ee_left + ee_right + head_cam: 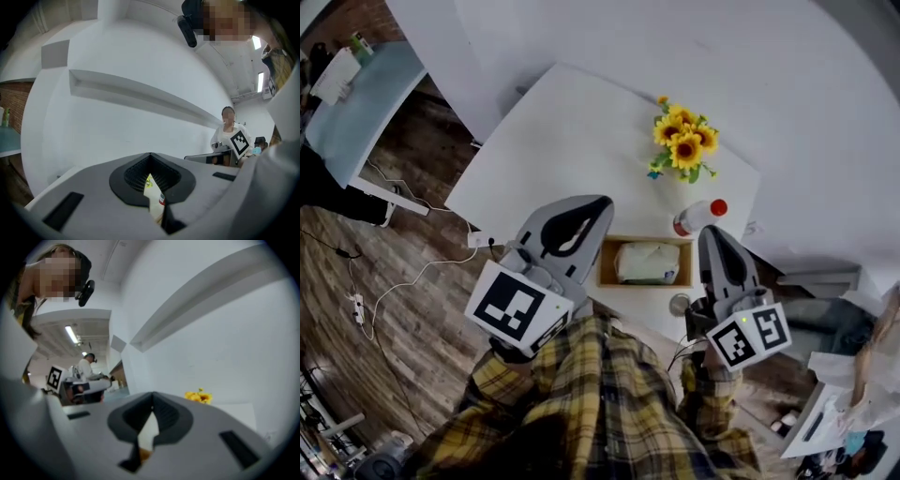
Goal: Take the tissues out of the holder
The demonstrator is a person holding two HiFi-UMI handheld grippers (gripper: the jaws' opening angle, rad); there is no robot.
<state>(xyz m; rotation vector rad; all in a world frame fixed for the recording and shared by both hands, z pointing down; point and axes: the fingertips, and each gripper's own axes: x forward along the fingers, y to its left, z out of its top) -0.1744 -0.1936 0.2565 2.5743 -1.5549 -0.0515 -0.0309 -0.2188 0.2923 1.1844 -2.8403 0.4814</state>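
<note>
Between the fingertips of the left gripper (598, 204) and right gripper (711, 234), both closed and empty, the tissues (649, 262) lie in the wooden holder (607, 266).

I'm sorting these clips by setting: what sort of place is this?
Probably an indoor lab or office workroom rather than a home. A plain white table stands in open space, a power strip with trailing cables lies on the wood floor, and another person works across the room behind a square marker.
</note>
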